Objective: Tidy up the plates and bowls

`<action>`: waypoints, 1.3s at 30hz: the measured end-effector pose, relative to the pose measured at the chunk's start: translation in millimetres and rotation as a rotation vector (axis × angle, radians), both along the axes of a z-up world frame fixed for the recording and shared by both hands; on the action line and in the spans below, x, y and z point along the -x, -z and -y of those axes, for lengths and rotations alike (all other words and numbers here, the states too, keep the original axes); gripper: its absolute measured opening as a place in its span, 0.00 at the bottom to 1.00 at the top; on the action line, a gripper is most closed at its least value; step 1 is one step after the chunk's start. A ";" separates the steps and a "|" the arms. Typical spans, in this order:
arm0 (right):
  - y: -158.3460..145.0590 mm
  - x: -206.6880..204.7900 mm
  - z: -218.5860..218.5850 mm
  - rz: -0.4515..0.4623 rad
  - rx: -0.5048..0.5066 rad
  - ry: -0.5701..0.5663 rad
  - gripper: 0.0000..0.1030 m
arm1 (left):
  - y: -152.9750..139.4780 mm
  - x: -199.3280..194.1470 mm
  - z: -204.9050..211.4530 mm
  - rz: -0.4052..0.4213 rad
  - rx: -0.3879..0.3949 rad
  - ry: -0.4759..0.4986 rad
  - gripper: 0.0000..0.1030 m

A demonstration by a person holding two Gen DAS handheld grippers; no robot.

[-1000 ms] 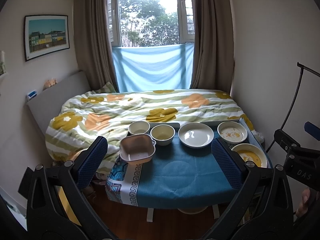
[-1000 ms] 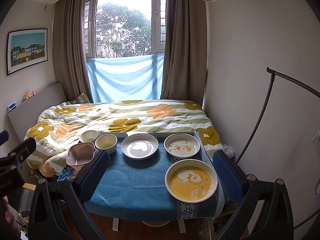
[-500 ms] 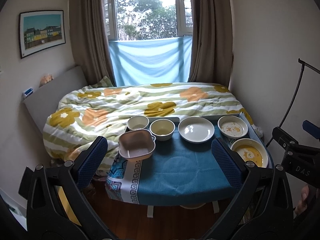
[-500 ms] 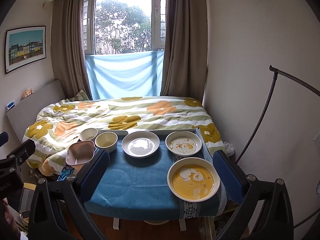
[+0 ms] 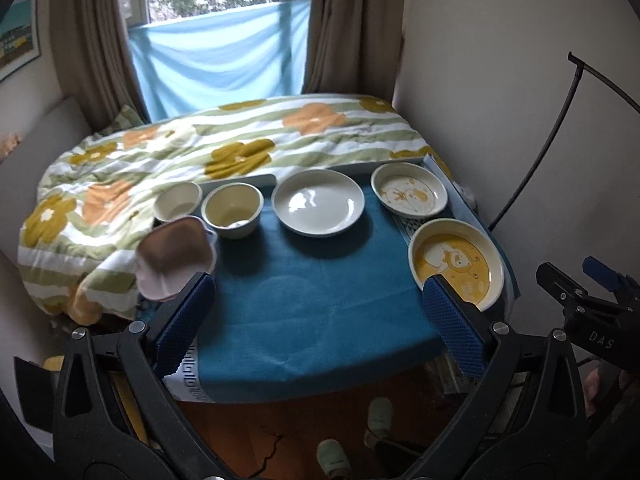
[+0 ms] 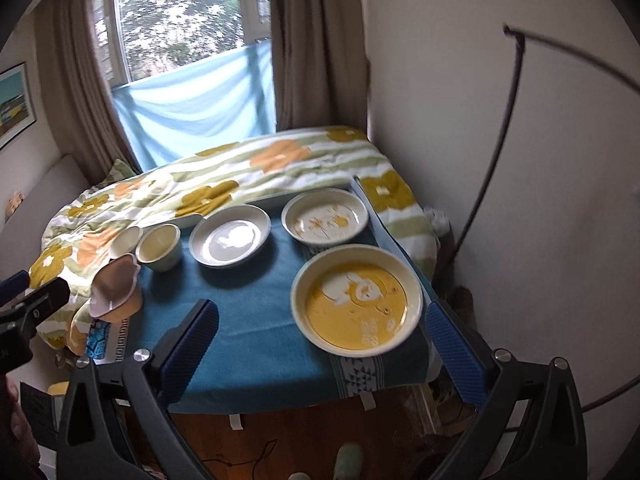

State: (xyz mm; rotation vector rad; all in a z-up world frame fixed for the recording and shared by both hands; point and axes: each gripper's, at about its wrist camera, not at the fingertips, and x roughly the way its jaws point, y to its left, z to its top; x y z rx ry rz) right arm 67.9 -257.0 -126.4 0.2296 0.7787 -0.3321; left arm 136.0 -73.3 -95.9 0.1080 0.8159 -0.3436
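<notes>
six dishes sit on a small table draped in a blue cloth (image 5: 320,300) at the foot of a bed with a flowered quilt (image 5: 224,148). along the far edge, from left, stand a small cream bowl (image 5: 178,202), a second cream bowl (image 5: 232,210) with a pale smear at its bottom, a plain white plate (image 5: 318,208) that looks empty and glossy, and a shallow plate (image 5: 408,194) printed with an orange cartoon figure. nearer on the right lies a larger yellow-centred plate (image 6: 356,304) with a bear design, its rim cream. at the table's left edge a pink scalloped dish (image 5: 174,258) tilts, hanging partly over the edge. the left gripper (image 5: 320,320) hovers short of the table with its blue pads spread wide and nothing between them; the right gripper (image 6: 320,344) is likewise spread and empty, just short of the yellow plate.
</notes>
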 end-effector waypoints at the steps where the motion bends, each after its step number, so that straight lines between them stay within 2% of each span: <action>1: 10.1 -2.5 14.6 -0.011 -0.017 0.011 1.00 | 9.8 -9.6 11.8 -0.021 0.005 0.021 1.00; 6: 56.2 -18.7 76.2 -0.081 -0.121 0.051 1.00 | 58.6 -58.8 72.4 -0.162 0.005 0.116 1.00; 11: 110.7 -35.5 138.3 -0.165 -0.326 0.079 0.93 | 116.1 -104.5 126.9 -0.317 0.003 0.128 0.99; 12: 121.2 -41.2 147.3 -0.181 -0.359 0.077 0.90 | 126.7 -111.9 135.5 -0.344 0.002 0.122 0.98; 14: 142.5 -51.7 163.6 -0.225 -0.438 0.066 0.71 | 149.5 -126.1 151.6 -0.410 -0.007 0.118 0.97; 17: 165.2 -63.5 178.6 -0.266 -0.529 0.039 0.59 | 175.6 -135.6 167.2 -0.472 -0.031 0.118 0.90; 21: 181.9 -77.3 187.2 -0.289 -0.572 0.000 0.45 | 201.4 -145.0 178.5 -0.540 -0.054 0.129 0.70; 23: 187.4 -83.3 191.7 -0.293 -0.587 -0.007 0.34 | 209.7 -151.0 180.7 -0.569 -0.050 0.141 0.63; 26: 192.1 -90.4 196.9 -0.295 -0.594 -0.007 0.31 | 217.3 -158.5 183.7 -0.592 -0.049 0.151 0.58; 28: 193.6 -93.6 197.3 -0.295 -0.603 -0.003 0.27 | 218.5 -161.2 185.0 -0.606 -0.046 0.164 0.49; 32: 195.6 -99.1 197.5 -0.302 -0.590 -0.006 0.22 | 220.6 -164.7 188.7 -0.620 -0.045 0.196 0.42; 34: 196.8 -98.7 199.2 -0.302 -0.587 -0.002 0.19 | 224.7 -168.0 191.7 -0.634 -0.047 0.212 0.33; 39: 198.7 -96.5 202.4 -0.293 -0.590 -0.002 0.14 | 236.6 -173.5 199.6 -0.664 -0.051 0.235 0.18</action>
